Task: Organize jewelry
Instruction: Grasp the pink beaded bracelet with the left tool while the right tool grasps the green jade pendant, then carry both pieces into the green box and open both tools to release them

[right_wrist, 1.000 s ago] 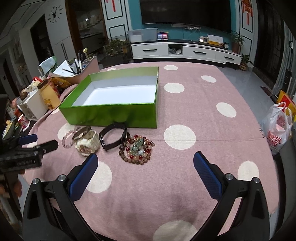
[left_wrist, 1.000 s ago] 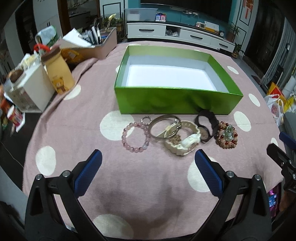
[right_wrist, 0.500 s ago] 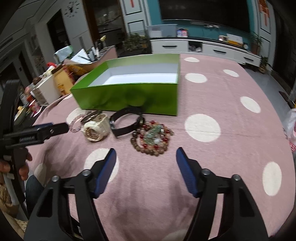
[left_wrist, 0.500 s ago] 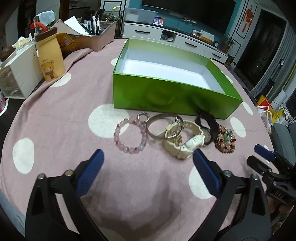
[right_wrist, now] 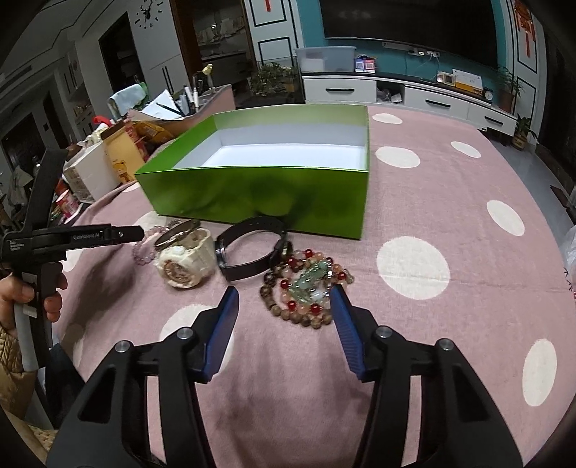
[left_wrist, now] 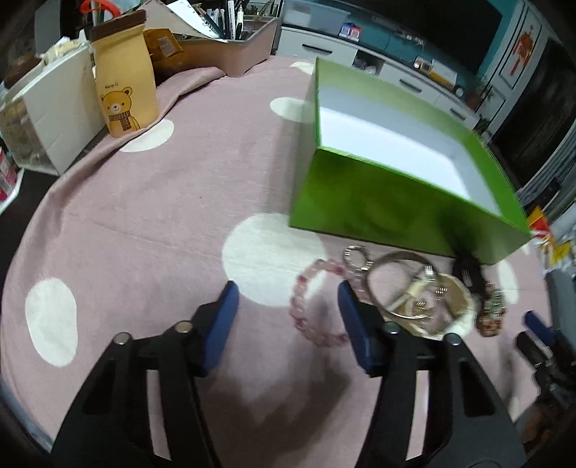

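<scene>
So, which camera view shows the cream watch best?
The right wrist view: the cream watch lies sharp and nearly whole there, dial facing the camera, with only a metal bangle across its far edge. In the left wrist view it is blurred and mostly covered by the bangle.

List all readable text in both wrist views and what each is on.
"Warm Tu": only partly legible, above the bear on the yellow bag.
"GenRobot.AI": on the arm of the left gripper, seen from the right wrist view.
Small white lines on that gripper's body: too small to read.
Packets, wall clock dial, red door hangings: too small or blurred.
</scene>
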